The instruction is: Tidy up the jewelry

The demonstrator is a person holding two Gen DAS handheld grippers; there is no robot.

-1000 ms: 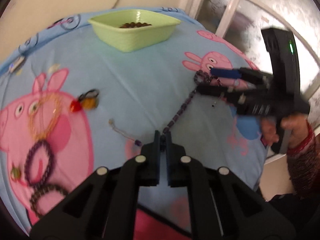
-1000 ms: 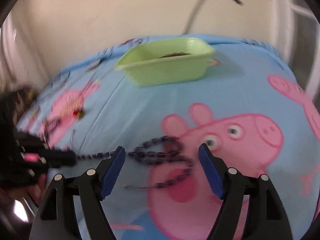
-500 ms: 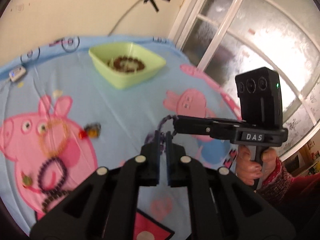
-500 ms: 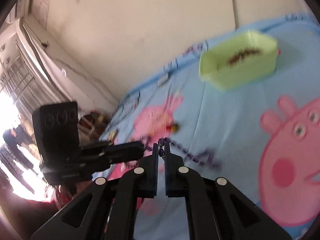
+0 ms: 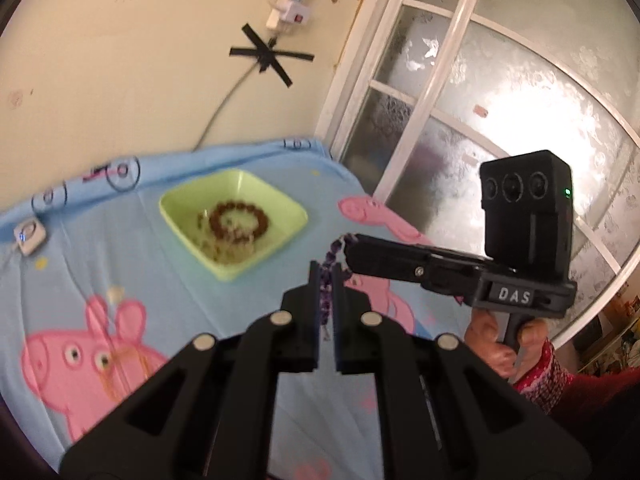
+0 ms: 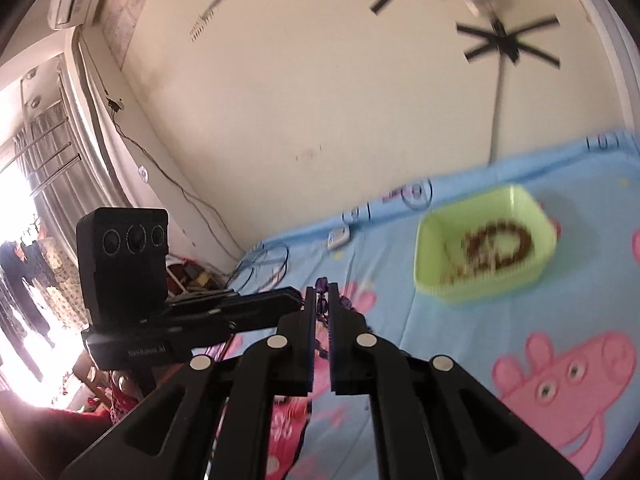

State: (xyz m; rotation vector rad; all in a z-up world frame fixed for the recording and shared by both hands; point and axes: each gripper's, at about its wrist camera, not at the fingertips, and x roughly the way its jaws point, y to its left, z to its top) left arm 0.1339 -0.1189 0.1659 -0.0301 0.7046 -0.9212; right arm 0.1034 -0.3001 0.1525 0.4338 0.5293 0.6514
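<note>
**Inspector:** Left gripper [image 5: 326,276] — fingers [image 5: 313,280] clamped on the dark purple beaded chain necklace [image 5: 327,280], which runs up between them. Right gripper [image 6: 320,300] — fingers [image 6: 310,308] pressed together on another stretch of the same necklace; a few purple beads show at the tips. The two grips sit just beside each other, with a short loop of chain arching between them.

**Assistant:** So the necklace is off the bed?

**Inspector:** It is held in the air between both grippers, above the light blue cartoon-pig bedsheet [image 5: 132,268]. How much chain hangs below is hidden behind the fingers. The pale green square plastic tray [image 5: 176,216] lies ahead, near the wall, and it already contains a brown beaded bracelet [image 5: 240,222].

**Assistant:** Recommended handling?

**Inspector:** In my judgement, carry both ends together towards the tray, keeping the spacing as it is; pulling apart could strain the chain or slip it from a grip. Bring the hanging part over the rim first, lower, then release one end at a time so it coils inside rather than draping over the edge.
</note>
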